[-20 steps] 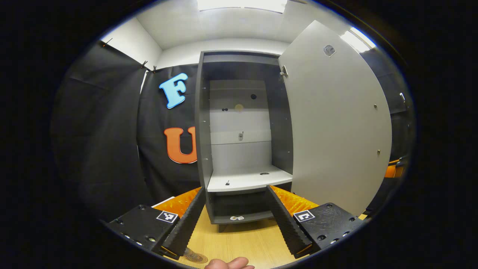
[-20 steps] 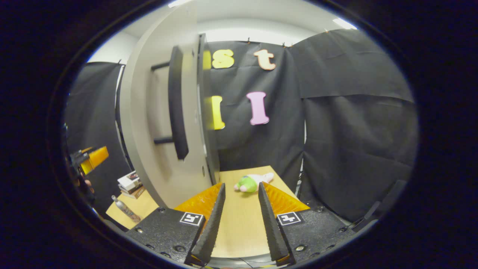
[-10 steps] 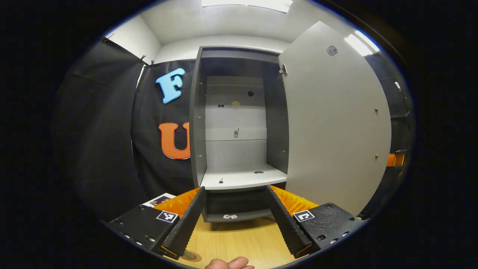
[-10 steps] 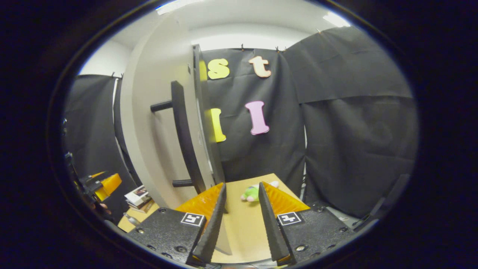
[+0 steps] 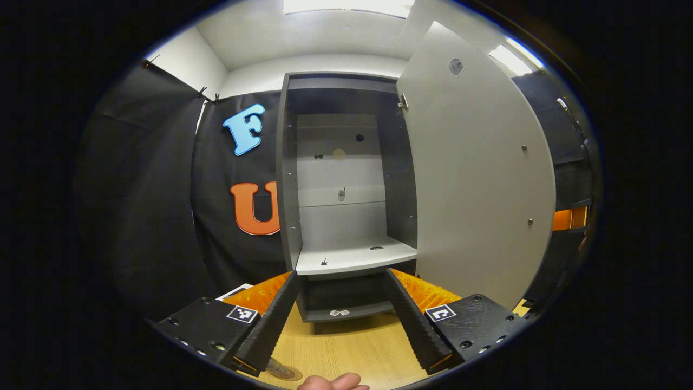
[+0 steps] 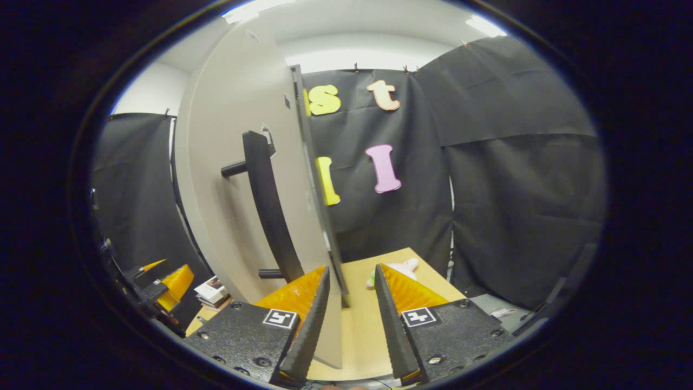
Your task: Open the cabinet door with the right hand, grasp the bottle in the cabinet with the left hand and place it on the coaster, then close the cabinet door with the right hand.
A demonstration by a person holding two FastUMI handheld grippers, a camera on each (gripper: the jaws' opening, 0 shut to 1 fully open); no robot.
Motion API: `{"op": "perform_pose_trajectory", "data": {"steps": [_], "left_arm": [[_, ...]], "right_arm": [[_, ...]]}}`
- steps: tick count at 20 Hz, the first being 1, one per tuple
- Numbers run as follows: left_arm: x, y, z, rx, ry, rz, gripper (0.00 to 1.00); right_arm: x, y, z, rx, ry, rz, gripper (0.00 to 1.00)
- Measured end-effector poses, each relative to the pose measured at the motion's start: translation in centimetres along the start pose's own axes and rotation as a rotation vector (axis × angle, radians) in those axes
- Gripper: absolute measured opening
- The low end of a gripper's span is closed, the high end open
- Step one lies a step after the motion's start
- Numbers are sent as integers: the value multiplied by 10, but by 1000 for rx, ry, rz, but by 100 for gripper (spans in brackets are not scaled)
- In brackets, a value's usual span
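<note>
From my left gripper view the cabinet (image 5: pixel 346 189) stands straight ahead on the wooden table (image 5: pixel 352 352), its door (image 5: pixel 471 184) swung open to the right, hinged at the cabinet's right side. The pale shelf (image 5: pixel 354 257) inside carries only two small fittings; I see no bottle on it, and I cannot tell where the bottle is. A darker compartment below the shelf looks bare apart from two small stickers on its lower edge. My left gripper (image 5: pixel 341 319) hangs in front of the cabinet with its fingers spread wide, nothing between them, with open table between them and the cabinet's base. The round coaster (image 5: pixel 284 371) lies on the table just beside the left finger's tip, and a fingertip (image 5: pixel 333 382) shows at the bottom edge.

In my right gripper view the right gripper (image 6: pixel 349 319) has its fingers apart, and the door's free edge (image 6: pixel 319 206) runs down into the gap between them; I cannot tell whether either finger touches it. The long dark handle (image 6: pixel 268 211) sits on the door's face to the left. A green and white soft toy (image 6: pixel 395 268) lies farther along the table, and a stack of books (image 6: pixel 211 290) sits low at the left.
</note>
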State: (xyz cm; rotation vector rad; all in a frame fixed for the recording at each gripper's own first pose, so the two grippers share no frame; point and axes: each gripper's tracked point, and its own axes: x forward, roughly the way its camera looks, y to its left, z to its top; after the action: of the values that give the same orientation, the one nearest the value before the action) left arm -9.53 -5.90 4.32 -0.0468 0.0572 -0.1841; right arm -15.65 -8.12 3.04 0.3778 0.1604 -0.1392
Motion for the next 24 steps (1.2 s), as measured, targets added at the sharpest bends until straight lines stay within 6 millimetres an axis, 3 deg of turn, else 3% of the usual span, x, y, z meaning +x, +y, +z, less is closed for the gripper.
{"op": "perform_pose_trajectory", "data": {"steps": [3, 6, 9, 11, 12, 15, 17, 19, 21, 24], "left_arm": [[-4, 15, -5, -3, 7, 21, 96], [-10, 39, -4, -10, 3, 68, 96], [-14, 62, -5, -24, 1, 112, 96], [-15, 72, -4, -21, 1, 132, 96], [-14, 76, -6, -20, 5, 138, 96], [-7, 79, -5, -22, -2, 145, 96], [-1, 74, -5, -28, -4, 132, 96], [7, 64, -1, -25, -8, 108, 96], [13, 55, 5, -18, -27, 82, 96], [21, 42, 6, 0, -28, 40, 96]], "right_arm": [[10, 50, -4, -6, 4, 95, 57], [34, 98, 2, 8, -16, 165, 57], [57, 163, -17, -9, 48, 288, 57], [68, 187, -26, -101, 84, 329, 55], [72, 192, -24, -125, 71, 332, 58], [77, 179, -15, -192, 26, 302, 55], [81, 157, -11, -251, -10, 236, 55], [83, 140, -23, -259, 0, 194, 58], [82, 136, -38, -230, 29, 182, 55], [78, 143, -35, -213, 15, 184, 56]]}}
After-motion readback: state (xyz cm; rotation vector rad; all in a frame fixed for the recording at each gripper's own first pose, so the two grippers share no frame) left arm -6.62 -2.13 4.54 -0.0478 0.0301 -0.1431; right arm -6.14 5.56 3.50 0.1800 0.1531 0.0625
